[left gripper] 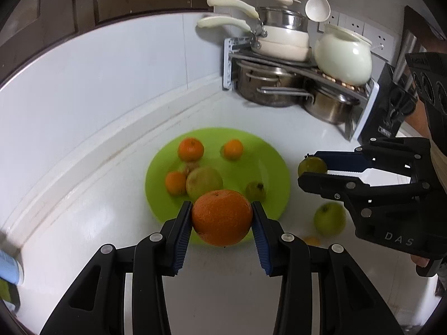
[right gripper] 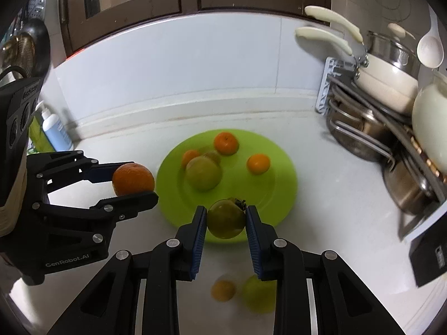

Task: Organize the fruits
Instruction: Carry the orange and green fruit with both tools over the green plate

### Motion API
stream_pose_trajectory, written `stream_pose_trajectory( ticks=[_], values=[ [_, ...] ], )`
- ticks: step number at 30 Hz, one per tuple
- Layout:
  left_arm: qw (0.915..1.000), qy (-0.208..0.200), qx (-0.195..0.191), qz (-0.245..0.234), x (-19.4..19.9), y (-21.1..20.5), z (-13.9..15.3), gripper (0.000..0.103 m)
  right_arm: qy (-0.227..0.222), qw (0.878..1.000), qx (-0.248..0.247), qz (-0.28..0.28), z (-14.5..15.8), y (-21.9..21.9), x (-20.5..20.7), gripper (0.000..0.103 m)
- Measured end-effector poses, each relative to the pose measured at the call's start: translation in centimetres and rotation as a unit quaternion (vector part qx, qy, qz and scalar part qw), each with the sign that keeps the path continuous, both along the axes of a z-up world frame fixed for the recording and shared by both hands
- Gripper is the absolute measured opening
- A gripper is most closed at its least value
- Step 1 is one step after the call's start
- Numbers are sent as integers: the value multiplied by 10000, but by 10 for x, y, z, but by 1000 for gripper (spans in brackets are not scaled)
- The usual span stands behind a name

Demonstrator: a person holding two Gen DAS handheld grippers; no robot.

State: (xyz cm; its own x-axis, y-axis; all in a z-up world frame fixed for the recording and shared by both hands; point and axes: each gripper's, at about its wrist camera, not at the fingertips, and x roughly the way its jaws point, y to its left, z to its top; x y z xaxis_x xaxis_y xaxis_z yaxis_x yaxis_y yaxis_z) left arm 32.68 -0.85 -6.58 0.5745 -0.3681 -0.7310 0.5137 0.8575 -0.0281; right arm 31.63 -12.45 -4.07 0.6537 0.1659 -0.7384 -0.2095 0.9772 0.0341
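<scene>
My left gripper [left gripper: 222, 217] is shut on a large orange [left gripper: 222, 217] and holds it above the near rim of the green plate [left gripper: 251, 150]; it also shows in the right wrist view [right gripper: 133, 180]. My right gripper [right gripper: 226, 219] is shut on a small green fruit [right gripper: 226, 219], seen from the left wrist view too [left gripper: 312, 166], just right of the plate [right gripper: 276, 184]. On the plate lie three small oranges [left gripper: 190, 149], a green apple [left gripper: 204, 182] and another small green fruit [left gripper: 255, 190]. A green apple [left gripper: 329, 218] and a small orange [right gripper: 223, 290] lie on the counter.
A rack with steel pots and white pans [left gripper: 279, 55] fills the back right corner, with a white jar [left gripper: 343, 55] on top. A black box [right gripper: 430, 254] stands at the right. A blue pump bottle [right gripper: 56, 131] stands at the back left against the white wall.
</scene>
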Motion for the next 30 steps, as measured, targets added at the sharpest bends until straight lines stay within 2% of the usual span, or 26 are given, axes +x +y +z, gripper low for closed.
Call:
stream_pose_trajectory(
  ticks=[10,20,30],
  values=[
    [9998,-68,-7,166,47,-27,4,41,17,9998,-26,218,-1,-20,40,29],
    [9997,58,211,147,94,-45,-18,41,297,9987,-19,408,-28,-27,79,29],
    [9992,232,291,148,113,-48,-40,41,520,9977,-30,441,-48,-29,100,29]
  ],
)
